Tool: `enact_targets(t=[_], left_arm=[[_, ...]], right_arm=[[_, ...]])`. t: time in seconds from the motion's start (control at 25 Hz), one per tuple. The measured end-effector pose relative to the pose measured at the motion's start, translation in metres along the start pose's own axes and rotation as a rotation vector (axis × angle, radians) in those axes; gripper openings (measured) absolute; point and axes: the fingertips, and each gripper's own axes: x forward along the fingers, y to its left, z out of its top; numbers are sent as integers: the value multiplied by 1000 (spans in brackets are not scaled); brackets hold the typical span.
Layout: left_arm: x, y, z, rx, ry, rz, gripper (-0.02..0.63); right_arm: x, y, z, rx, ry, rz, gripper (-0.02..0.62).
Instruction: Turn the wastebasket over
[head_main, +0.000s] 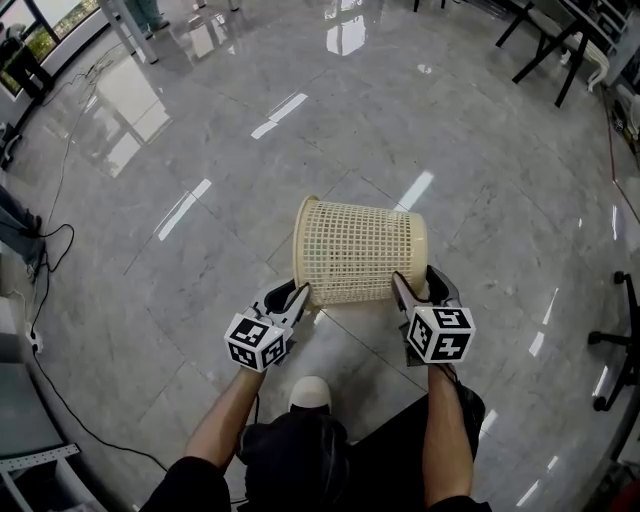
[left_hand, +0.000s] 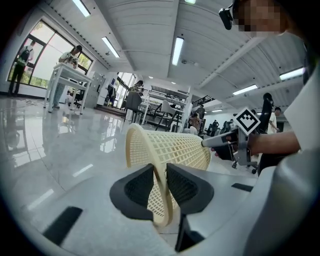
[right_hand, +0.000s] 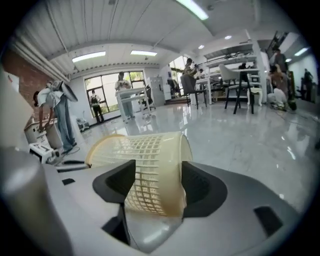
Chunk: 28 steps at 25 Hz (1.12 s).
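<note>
A cream mesh wastebasket (head_main: 360, 250) lies on its side in the air between my two grippers, its open mouth to the left and its base to the right. My left gripper (head_main: 300, 292) is shut on the rim, which runs between its black pads (left_hand: 137, 187) in the left gripper view. My right gripper (head_main: 413, 278) is shut on the base end. In the right gripper view the basket's lower wall (right_hand: 145, 150) fills the gap between the jaws. From the left gripper view the right gripper (left_hand: 210, 142) shows at the basket's far end.
Glossy grey marble floor (head_main: 200, 150) spreads all round. Black cables (head_main: 50, 300) trail along the left side. An office chair base (head_main: 615, 345) stands at the right edge, with dark chairs and desks (head_main: 560, 40) at the far right. The person's shoe (head_main: 310, 392) is just below the basket.
</note>
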Motion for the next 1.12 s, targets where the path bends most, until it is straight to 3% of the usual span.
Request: enact_targets(t=[0.16,0.32,0.48,0.6,0.76,0.88,1.12], left_arm=[[19,-14,-12,-17,42,-40,88],[35,-27,-24,-37,72,-69,99],[50,-33,-49,-28,133,-82,109],[56,-33,-76,-22,200,-71,127],[57,-24,-100,-125,232,-61,127],[54,-21,-114,-152,258,-60,130],[46,-18,-120,-224,214,-87,135]], right_arm=[[-20,-16,31,99,-156,-31,281],[-38,-19,52,61,-250,-57,281],[-46,-9,66,-3,-314,-30,278],[-46,13,68,-146,-325,-28,242],[-39,33,61,-335,-299,-53,151],[-35,45,57,-396,-293,-37,106],[-29,55,57,-445,-283,-38,104]])
